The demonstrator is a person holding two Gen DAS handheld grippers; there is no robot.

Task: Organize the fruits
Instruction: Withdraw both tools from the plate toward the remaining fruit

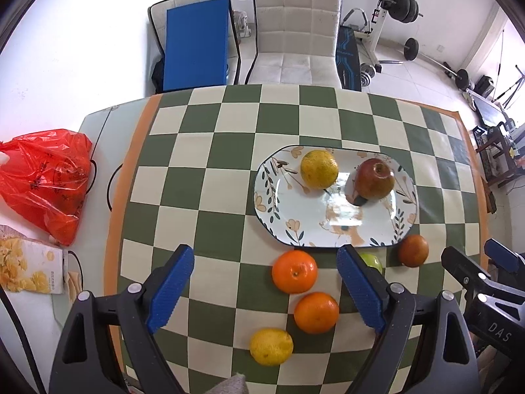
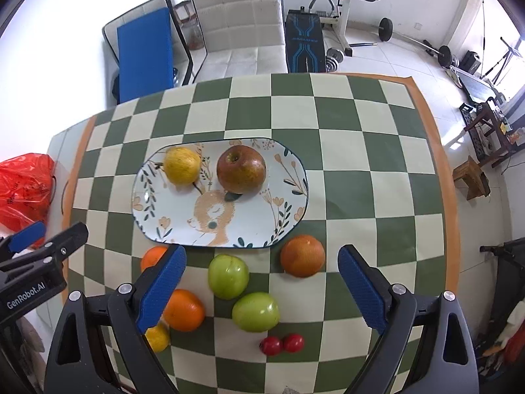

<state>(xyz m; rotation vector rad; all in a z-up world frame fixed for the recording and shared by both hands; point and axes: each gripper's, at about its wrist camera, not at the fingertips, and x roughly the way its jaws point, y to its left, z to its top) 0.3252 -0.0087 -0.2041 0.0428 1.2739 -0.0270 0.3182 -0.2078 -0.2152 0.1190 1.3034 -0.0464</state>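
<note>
An oval floral plate (image 1: 341,229) (image 2: 157,216) lies on the checkered cloth and holds a yellow citrus (image 1: 319,168) (image 2: 182,165) and a red-brown apple (image 1: 375,179) (image 2: 241,169). In front of the plate lie two oranges (image 1: 294,271) (image 1: 316,312), a lemon (image 1: 271,346), a dark orange (image 1: 413,250) (image 2: 302,255), two green apples (image 2: 228,276) (image 2: 256,312) and two small red fruits (image 2: 282,344). My left gripper (image 1: 264,292) hangs open high above the oranges, holding nothing. My right gripper (image 2: 261,290) is open above the green apples, also empty.
A red plastic bag (image 1: 46,180) and a snack box (image 1: 29,269) lie left of the cloth. Two white chairs (image 1: 295,32) stand behind the table, one with a blue pad (image 1: 197,49). Weight equipment (image 1: 393,6) fills the room behind. The right gripper's body (image 1: 485,289) shows at the left view's edge.
</note>
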